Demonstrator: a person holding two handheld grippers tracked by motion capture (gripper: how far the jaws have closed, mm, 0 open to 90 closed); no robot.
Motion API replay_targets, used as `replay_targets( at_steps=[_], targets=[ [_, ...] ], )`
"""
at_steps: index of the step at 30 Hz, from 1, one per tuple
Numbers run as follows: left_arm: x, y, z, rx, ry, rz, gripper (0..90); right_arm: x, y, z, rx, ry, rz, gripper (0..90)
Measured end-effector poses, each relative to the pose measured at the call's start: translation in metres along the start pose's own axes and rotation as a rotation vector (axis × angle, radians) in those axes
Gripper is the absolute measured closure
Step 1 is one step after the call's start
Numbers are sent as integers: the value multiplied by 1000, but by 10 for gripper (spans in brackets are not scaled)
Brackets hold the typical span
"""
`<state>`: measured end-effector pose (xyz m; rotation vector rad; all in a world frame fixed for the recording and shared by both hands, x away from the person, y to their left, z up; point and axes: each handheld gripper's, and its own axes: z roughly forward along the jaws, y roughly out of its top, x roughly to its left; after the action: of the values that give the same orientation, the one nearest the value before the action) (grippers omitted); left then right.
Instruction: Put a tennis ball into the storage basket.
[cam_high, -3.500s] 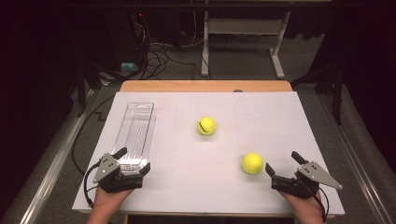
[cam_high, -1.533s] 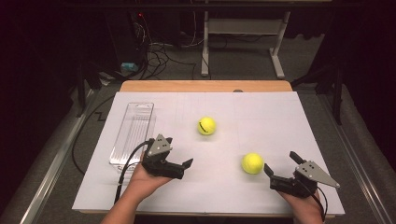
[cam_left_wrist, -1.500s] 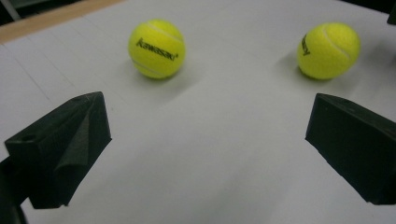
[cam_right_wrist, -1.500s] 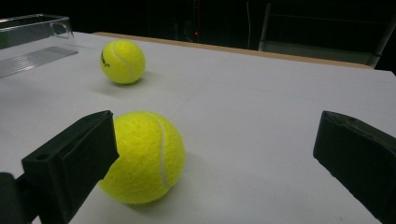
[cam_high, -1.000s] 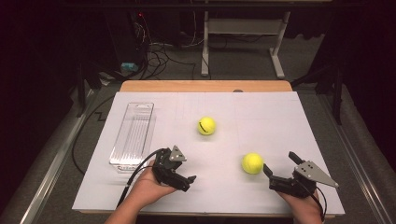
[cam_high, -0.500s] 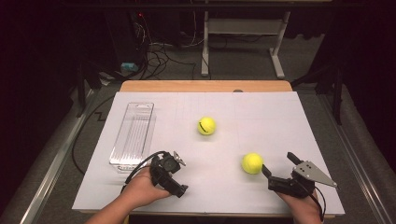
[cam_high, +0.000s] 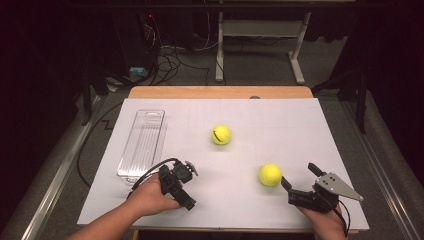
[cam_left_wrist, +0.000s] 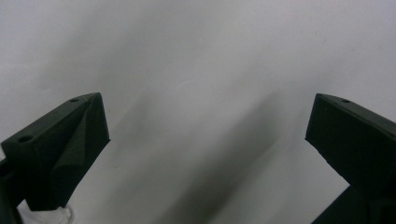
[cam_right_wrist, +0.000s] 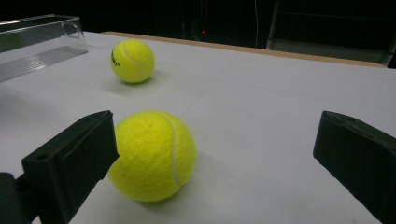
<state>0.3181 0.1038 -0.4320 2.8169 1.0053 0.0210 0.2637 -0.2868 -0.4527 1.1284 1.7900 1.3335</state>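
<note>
Two yellow tennis balls lie on the white table sheet. The near ball (cam_high: 270, 175) rests just ahead of my right gripper (cam_high: 298, 176), which is open. In the right gripper view this near ball (cam_right_wrist: 152, 154) sits beside the left jaw of the right gripper (cam_right_wrist: 215, 140), touching neither jaw, and the far ball (cam_right_wrist: 132, 60) lies beyond it. The far ball (cam_high: 221, 135) is mid-table. My left gripper (cam_high: 186, 199) is tipped down at the sheet near the front edge. In its own view the left gripper (cam_left_wrist: 205, 135) is open over bare white surface.
A clear plastic tray (cam_high: 142, 145) lies lengthwise at the left of the sheet, just beyond the left hand; its corner, the tray (cam_right_wrist: 37, 46), shows at the far left. The wooden table edge (cam_high: 220, 92) runs along the back. Cables and desk legs stand on the floor behind.
The left gripper moved from the tray's near end to the right, then drew back toward the front edge and tipped downward. The right gripper crept slightly toward the near ball.
</note>
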Motion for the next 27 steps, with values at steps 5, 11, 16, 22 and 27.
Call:
replay_targets(
  at_steps=[5, 11, 16, 22, 27],
  targets=[
    [-3, 6, -3, 54, 6, 4, 7, -1, 1, 0, 1, -4, 6, 0],
    [-3, 14, -3, 93, 4, 3, 6, -1, 1, 0, 1, -6, 1, 0],
    [-4, 18, -2, 93, -12, 5, 6, -2, 1, 1, 4, 0, 11, 0],
    [0, 16, -7, 65, -15, -17, 6, -1, 4, 7, 22, 12, 7, 0],
    [3, 14, -11, 44, -24, -26, 6, 7, 5, 17, 91, 81, -6, 0]
  ],
)
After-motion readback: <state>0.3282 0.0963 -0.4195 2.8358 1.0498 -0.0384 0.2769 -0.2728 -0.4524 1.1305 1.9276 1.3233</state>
